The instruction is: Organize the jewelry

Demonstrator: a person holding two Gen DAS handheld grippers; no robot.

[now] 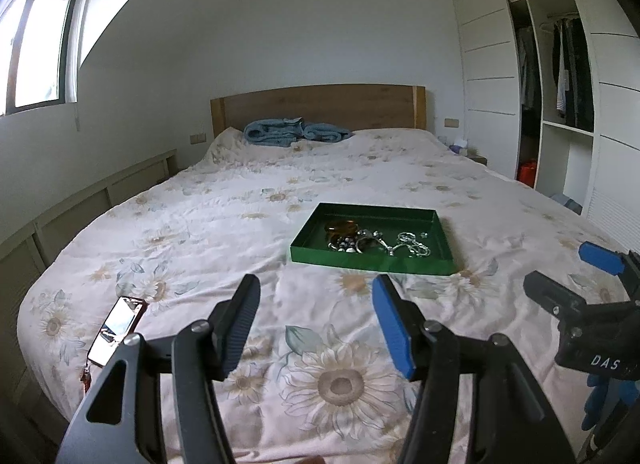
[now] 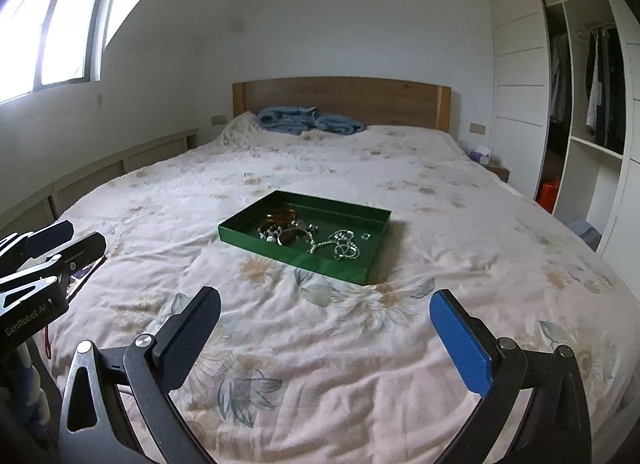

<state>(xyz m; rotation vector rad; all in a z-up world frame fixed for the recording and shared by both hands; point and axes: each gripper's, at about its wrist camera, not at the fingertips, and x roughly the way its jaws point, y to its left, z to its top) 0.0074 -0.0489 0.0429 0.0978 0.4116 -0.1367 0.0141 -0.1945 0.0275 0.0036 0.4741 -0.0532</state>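
A shallow green tray (image 1: pixel 372 259) (image 2: pixel 288 254) lies on the bed ahead of both grippers. In it lies a tangle of jewelry (image 1: pixel 376 241) (image 2: pixel 312 236): an amber bangle, beaded pieces and silver chains. My left gripper (image 1: pixel 316 312) is open and empty, above the bedspread short of the tray. My right gripper (image 2: pixel 326 328) is open and empty, also short of the tray. The right gripper also shows at the right edge of the left wrist view (image 1: pixel 568 268), and the left gripper shows at the left edge of the right wrist view (image 2: pixel 60 240).
A phone in a red case (image 1: pixel 116 330) lies on the floral bedspread (image 1: pixel 240 224) at the near left. A blue towel (image 1: pixel 296 132) lies by the wooden headboard (image 1: pixel 320 104). An open wardrobe (image 1: pixel 560 104) stands to the right.
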